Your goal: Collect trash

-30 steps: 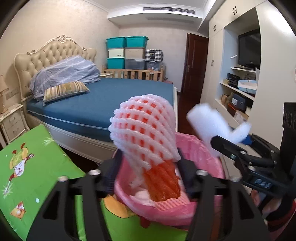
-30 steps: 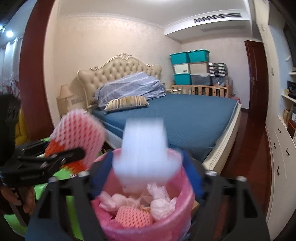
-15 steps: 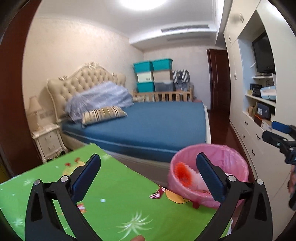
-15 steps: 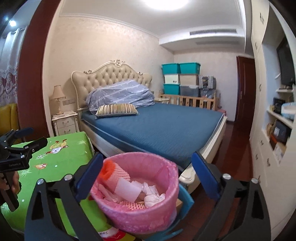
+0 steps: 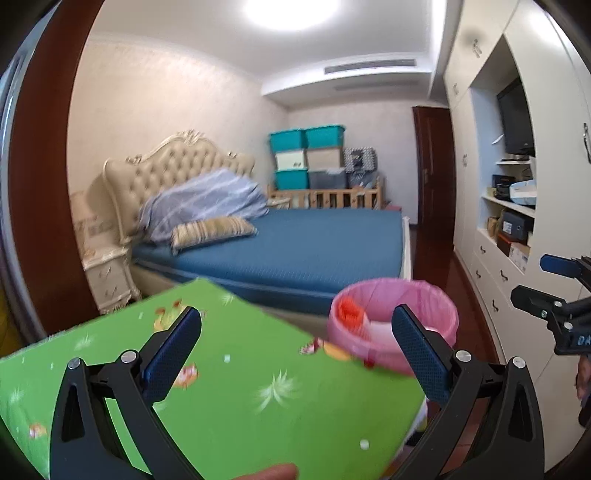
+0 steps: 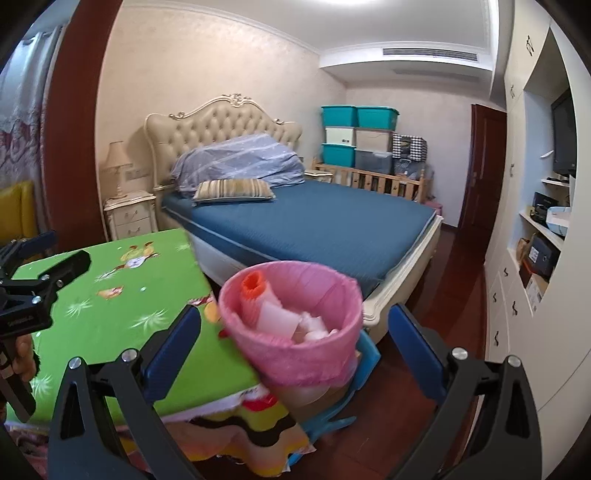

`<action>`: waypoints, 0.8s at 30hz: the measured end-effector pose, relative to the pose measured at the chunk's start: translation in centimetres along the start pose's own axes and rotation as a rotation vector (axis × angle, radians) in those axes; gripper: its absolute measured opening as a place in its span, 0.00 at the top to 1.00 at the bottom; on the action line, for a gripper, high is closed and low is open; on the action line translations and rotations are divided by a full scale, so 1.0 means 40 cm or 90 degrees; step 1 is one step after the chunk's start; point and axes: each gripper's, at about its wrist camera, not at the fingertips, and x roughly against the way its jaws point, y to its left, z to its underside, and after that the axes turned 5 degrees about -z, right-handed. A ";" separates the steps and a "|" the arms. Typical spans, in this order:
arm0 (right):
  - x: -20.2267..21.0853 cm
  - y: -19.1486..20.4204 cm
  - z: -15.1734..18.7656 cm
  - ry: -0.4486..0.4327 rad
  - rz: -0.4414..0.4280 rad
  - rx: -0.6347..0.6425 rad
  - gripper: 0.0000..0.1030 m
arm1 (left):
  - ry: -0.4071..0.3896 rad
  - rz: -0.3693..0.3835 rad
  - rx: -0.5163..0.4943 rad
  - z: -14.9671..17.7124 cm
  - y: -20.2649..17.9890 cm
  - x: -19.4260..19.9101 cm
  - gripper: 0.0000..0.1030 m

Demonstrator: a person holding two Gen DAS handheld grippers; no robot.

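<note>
Both my tongs, left (image 5: 295, 347) and right (image 6: 293, 345), have just opened wide, empty; foam trash (image 6: 258, 299) lies ahead in the pink-lined bin (image 6: 295, 354).

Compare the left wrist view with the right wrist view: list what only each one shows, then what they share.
Only the left wrist view: the ceiling light, and the right gripper at its right edge.

Only the right wrist view: the bedside lamp, a yellow chair, the blue stand under the bin, and the left gripper at its left edge.

Both: the pink-lined bin holding foam trash, the green table, the bed, and open, empty jaws.
</note>
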 end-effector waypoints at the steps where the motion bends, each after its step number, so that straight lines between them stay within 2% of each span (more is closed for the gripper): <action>1: 0.008 0.004 0.006 0.000 -0.005 0.002 0.04 | 0.001 0.004 0.006 0.010 0.004 0.004 0.06; 5: 0.025 0.019 0.030 0.003 -0.023 0.009 0.04 | 0.014 0.016 0.009 0.045 -0.002 0.016 0.06; 11: 0.015 0.027 0.054 0.017 -0.021 0.010 0.05 | 0.015 0.027 -0.011 0.059 -0.038 0.029 0.06; 24: 0.036 0.017 0.028 0.001 -0.024 0.003 0.04 | 0.031 0.027 -0.027 0.072 -0.064 0.015 0.06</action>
